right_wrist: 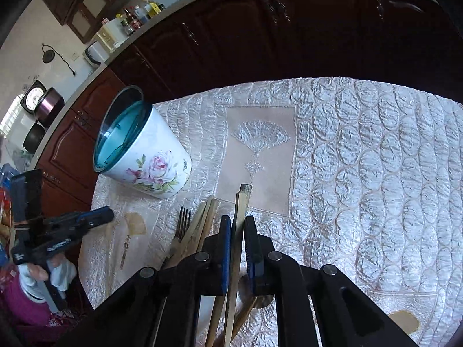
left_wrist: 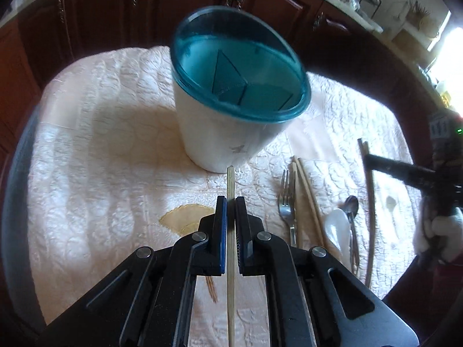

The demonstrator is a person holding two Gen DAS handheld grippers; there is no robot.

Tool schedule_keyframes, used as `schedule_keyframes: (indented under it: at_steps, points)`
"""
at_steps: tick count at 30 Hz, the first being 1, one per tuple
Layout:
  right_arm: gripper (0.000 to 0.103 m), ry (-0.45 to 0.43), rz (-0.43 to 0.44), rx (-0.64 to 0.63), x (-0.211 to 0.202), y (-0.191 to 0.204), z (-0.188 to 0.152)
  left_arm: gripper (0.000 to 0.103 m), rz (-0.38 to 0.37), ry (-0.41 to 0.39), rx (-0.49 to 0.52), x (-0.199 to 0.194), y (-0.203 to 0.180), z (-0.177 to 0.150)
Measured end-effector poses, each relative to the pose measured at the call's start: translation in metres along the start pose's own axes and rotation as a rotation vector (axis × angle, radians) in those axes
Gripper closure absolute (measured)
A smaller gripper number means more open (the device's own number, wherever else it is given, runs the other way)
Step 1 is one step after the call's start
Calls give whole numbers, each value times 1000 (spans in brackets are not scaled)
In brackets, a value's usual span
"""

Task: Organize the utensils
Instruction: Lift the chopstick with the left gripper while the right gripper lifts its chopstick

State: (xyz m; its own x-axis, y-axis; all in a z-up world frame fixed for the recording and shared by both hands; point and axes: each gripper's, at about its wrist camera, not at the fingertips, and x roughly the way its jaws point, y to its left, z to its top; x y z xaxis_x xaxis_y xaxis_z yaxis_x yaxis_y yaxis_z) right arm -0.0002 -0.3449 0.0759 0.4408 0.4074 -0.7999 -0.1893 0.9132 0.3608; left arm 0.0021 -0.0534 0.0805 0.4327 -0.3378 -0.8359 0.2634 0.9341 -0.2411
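A white utensil holder (left_wrist: 220, 133) with a teal rim and a flower print (right_wrist: 153, 170) stands on the cloth. My left gripper (left_wrist: 230, 199) is shut on one thin wooden chopstick (left_wrist: 230, 179), whose tip points at the holder's base. My right gripper (right_wrist: 238, 219) is shut on pale chopsticks (right_wrist: 243, 199), lifted above the table; in the left wrist view it (left_wrist: 367, 159) shows at the right edge. Still lying on the cloth are a metal fork (left_wrist: 286, 202), two more chopsticks (left_wrist: 306, 199), a white ceramic spoon (left_wrist: 337, 225) and a metal spoon (left_wrist: 351, 205).
A quilted cream tablecloth (right_wrist: 361, 159) covers the table, whose far edge meets dark wooden cabinets (right_wrist: 260, 34). A hand holds the left gripper (right_wrist: 107, 214) at the table's left side. Bare cloth lies right of the holder.
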Motion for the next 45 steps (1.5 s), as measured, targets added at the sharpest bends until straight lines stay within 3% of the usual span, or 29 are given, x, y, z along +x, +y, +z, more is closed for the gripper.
schedule_keyframes:
  at_steps: [5, 12, 14, 16, 18, 21, 24, 25, 35, 39, 45]
  points:
    - [95, 82, 35, 29, 32, 2, -16, 99, -21, -15, -3, -19, 6, -13]
    - [94, 102, -47, 20, 46, -1, -22, 99, -29, -19, -26, -29, 11, -22]
    - [88, 106, -59, 10, 47, 2, -20, 99, -28, -16, -31, -30, 13, -28]
    - [74, 111, -80, -15, 50, 7, -16, 99, -30, -11, -38, -28, 11, -24]
    - [74, 120, -84, -36, 54, 11, -11, 99, -35, -11, -39, -28, 10, -23]
    - [75, 137, -107, -82, 68, 23, -3, 99, -39, -15, -31, -31, 7, -23]
    - [94, 164, -175, -135, 83, 27, -1, 99, -38, -18, -26, -34, 5, -22]
    - [95, 167, -176, -138, 85, 29, -1, 99, -37, -20, -25, -35, 4, -22]
    - [96, -10, -3, -135, -12, 52, 8, 99, -108, -107, -10, -88, 2, -14]
    - [96, -20, 12, -108, -18, 49, 9, 99, -123, -128, -1, -102, -3, -15]
    - [96, -58, 105, -78, -31, 54, 6, 99, -132, -156, 24, -120, -10, -18]
